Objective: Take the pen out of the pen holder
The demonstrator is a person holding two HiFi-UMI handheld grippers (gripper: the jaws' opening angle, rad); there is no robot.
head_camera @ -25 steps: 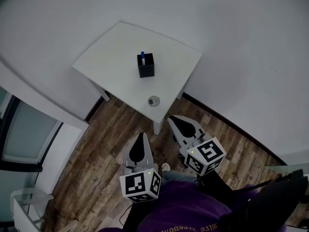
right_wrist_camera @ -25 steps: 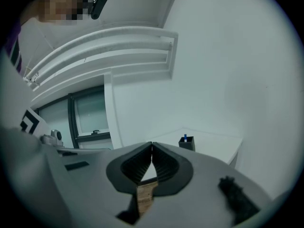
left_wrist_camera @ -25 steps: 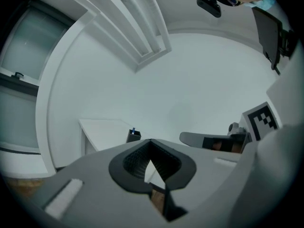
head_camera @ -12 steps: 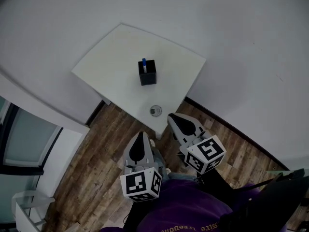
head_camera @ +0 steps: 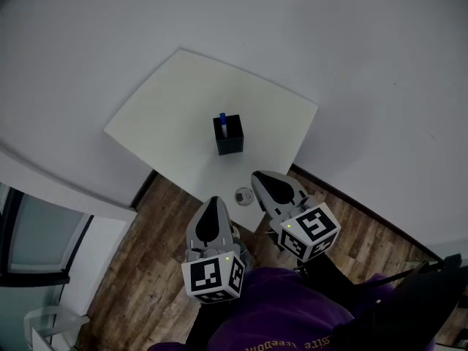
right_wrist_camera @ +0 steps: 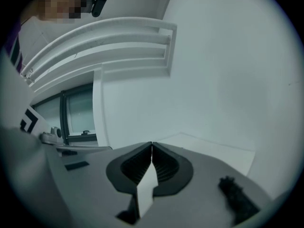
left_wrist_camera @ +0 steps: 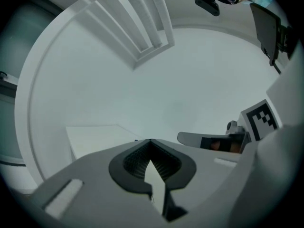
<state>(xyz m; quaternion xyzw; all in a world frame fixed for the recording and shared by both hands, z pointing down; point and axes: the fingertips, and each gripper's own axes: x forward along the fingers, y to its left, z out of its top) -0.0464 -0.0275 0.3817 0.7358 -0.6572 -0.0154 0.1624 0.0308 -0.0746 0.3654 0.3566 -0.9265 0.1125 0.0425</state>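
A black square pen holder (head_camera: 228, 136) stands near the middle of a small white table (head_camera: 175, 108), with a blue pen (head_camera: 223, 123) upright in it. My left gripper (head_camera: 210, 212) hangs over the wooden floor just short of the table's near edge, its jaws shut with nothing between them. My right gripper (head_camera: 262, 182) is beside it to the right, its tips over the table's near corner, also shut and empty. In the left gripper view the shut tips (left_wrist_camera: 150, 140) face the white table (left_wrist_camera: 90, 137). The right gripper view shows shut tips (right_wrist_camera: 152, 144) before the table (right_wrist_camera: 213, 148).
A small round metal piece (head_camera: 243, 195) lies at the table's near edge, close to both gripper tips. White walls (head_camera: 351, 64) close in behind and right of the table. A glass door (head_camera: 36, 240) is at the left. Dark wooden floor (head_camera: 146, 269) lies underneath.
Both grippers and the person have come closer to the table; the table and pen holder now sit lower in the head view, and the right gripper's tips have reached over the table's corner.
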